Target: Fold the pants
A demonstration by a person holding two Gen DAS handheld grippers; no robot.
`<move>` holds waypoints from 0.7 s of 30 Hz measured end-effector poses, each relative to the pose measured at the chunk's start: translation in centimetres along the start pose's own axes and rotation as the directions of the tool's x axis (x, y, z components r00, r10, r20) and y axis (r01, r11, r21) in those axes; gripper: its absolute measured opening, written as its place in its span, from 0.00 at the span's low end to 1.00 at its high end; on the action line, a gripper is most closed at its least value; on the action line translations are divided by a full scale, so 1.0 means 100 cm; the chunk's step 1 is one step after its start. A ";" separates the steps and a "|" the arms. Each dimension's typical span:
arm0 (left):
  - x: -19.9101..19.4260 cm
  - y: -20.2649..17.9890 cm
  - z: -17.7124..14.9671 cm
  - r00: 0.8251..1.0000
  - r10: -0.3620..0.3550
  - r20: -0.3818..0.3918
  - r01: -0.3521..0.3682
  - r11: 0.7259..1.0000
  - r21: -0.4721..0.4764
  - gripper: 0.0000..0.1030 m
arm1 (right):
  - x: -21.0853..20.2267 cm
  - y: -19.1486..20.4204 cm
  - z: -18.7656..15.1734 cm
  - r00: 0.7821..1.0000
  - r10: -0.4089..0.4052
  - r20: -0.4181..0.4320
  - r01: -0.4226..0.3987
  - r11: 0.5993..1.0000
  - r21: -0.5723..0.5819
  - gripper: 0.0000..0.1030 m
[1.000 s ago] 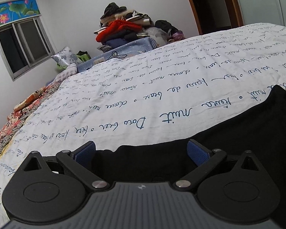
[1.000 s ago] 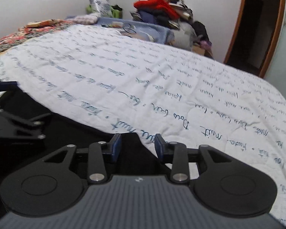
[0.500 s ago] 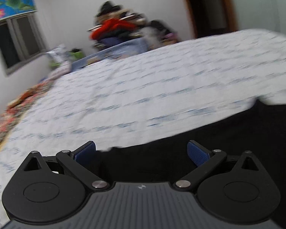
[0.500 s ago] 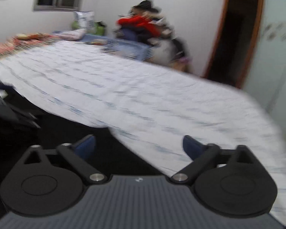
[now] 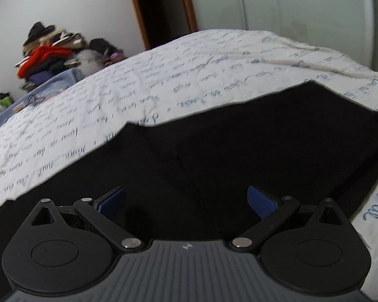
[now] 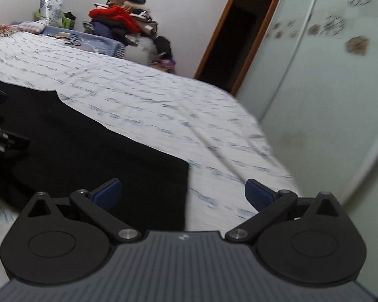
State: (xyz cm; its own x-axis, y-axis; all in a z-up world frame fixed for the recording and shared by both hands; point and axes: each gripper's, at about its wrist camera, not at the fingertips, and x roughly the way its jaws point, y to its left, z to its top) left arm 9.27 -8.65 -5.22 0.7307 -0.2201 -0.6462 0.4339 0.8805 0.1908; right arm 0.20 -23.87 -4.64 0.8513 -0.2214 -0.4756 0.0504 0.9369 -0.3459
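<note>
The left gripper (image 5: 186, 201) points forward and downward with its jaws spread wide; its blue pads (image 5: 260, 201) stand well apart and nothing is pinched between them. The right gripper (image 6: 182, 193) is tilted less steeply. Its jaws have just been opening and now stand fully spread, with its blue pads (image 6: 258, 195) well apart and gripping nothing. In the right wrist view, part of the left gripper's black linkage (image 6: 2, 141) shows at the far left edge.

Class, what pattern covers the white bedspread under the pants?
Rows of blue handwritten script on the white quilted bedspread, clearest in the left wrist view.
</note>
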 end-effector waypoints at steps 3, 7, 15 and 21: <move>-0.001 0.007 0.009 0.999 -0.033 -0.040 0.029 0.995 -0.096 1.00 | -0.015 -0.008 -0.019 0.999 0.033 0.000 -0.033 0.999 -0.013 1.00; -0.008 0.014 0.017 0.994 -0.111 -0.005 0.108 0.973 -0.205 1.00 | -0.019 0.007 -0.036 1.000 0.016 -0.004 -0.016 0.993 -0.121 1.00; 0.002 -0.010 0.006 0.994 -0.109 -0.027 0.105 0.986 -0.129 1.00 | -0.003 0.001 -0.040 0.999 -0.020 -0.034 0.018 0.998 -0.064 0.93; -0.002 -0.006 0.014 0.990 -0.135 -0.032 0.128 0.979 -0.157 1.00 | 0.000 -0.004 -0.046 0.996 -0.063 -0.069 0.059 0.996 -0.059 0.92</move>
State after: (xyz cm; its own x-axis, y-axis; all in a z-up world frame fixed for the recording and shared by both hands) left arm 9.59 -9.72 -4.17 0.6484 -0.3234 -0.6892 0.4362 0.8998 -0.0119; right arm -2.28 -25.46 -8.24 0.8086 -0.2982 -0.5071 0.0697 0.9045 -0.4207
